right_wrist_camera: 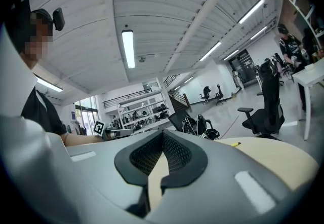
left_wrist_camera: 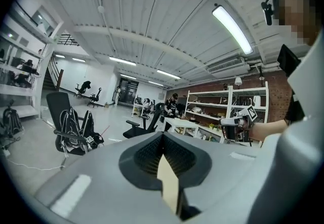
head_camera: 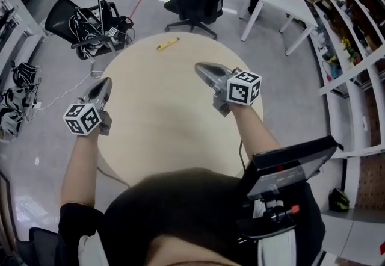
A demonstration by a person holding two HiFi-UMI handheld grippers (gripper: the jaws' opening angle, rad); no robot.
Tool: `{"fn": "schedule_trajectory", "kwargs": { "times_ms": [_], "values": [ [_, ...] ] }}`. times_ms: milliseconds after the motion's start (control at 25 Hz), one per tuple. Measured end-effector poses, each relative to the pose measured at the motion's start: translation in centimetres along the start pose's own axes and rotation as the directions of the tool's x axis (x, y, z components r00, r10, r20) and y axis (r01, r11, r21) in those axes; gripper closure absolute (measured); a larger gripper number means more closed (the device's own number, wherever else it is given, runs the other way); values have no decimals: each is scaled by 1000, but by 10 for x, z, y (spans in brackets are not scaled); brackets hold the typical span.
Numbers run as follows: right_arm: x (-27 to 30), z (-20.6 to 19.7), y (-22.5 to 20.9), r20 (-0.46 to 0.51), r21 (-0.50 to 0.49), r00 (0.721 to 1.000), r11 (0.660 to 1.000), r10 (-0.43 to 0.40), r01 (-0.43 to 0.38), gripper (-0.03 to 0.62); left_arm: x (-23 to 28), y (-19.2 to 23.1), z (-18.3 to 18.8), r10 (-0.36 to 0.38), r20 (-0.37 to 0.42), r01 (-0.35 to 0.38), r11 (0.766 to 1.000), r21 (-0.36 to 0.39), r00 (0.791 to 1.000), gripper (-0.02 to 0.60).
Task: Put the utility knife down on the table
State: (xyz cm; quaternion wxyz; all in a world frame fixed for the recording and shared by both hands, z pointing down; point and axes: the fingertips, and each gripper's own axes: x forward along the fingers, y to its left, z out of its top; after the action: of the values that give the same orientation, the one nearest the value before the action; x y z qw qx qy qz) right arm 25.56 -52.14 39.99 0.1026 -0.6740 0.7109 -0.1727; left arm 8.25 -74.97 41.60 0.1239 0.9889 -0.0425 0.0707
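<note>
The yellow utility knife (head_camera: pixel 168 44) lies on the far edge of the round beige table (head_camera: pixel 174 132), away from both grippers. It also shows as a small yellow sliver (right_wrist_camera: pixel 235 144) on the tabletop in the right gripper view. My left gripper (head_camera: pixel 106 82) hovers over the table's left rim, jaws shut and empty. Over the middle of the table, my right gripper (head_camera: pixel 200 68) is also shut with nothing in it. Both gripper views look out level across the room, each with its jaws meeting at the tips: the left gripper (left_wrist_camera: pixel 163 134) and the right gripper (right_wrist_camera: pixel 163 132).
A black office chair (head_camera: pixel 201 0) stands beyond the table. A second chair draped with cables (head_camera: pixel 90 24) sits at the far left. At the far right are a white desk (head_camera: pixel 280 6) and shelves (head_camera: pixel 352 36). A dark device (head_camera: pixel 289 168) hangs at the person's chest.
</note>
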Motion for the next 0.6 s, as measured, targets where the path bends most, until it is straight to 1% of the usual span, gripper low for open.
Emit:
{"fn": "schedule_trajectory", "kwargs": {
  "times_ms": [120,200,360,480,600],
  "values": [
    [-24,0,3,-8,10,999,999,40,-40,580,-27,-27,-2,53,10,-53,998,17,999,581],
    [-44,-1,1,-5,19,997,997,73,-73,580,-41,-52,-10,94,22,-95,995,15,995,581],
    [-82,-2,-1,-8,33,990,989,142,-142,580,-70,-111,-23,165,70,-163,986,-35,984,581],
    [-100,-3,6,-30,56,974,973,225,-223,580,-95,-150,-22,235,101,-230,971,-58,967,581],
    [-112,-11,19,-55,78,946,945,321,-316,580,-127,-189,-24,314,116,-309,949,-61,942,581]
  ]
}}
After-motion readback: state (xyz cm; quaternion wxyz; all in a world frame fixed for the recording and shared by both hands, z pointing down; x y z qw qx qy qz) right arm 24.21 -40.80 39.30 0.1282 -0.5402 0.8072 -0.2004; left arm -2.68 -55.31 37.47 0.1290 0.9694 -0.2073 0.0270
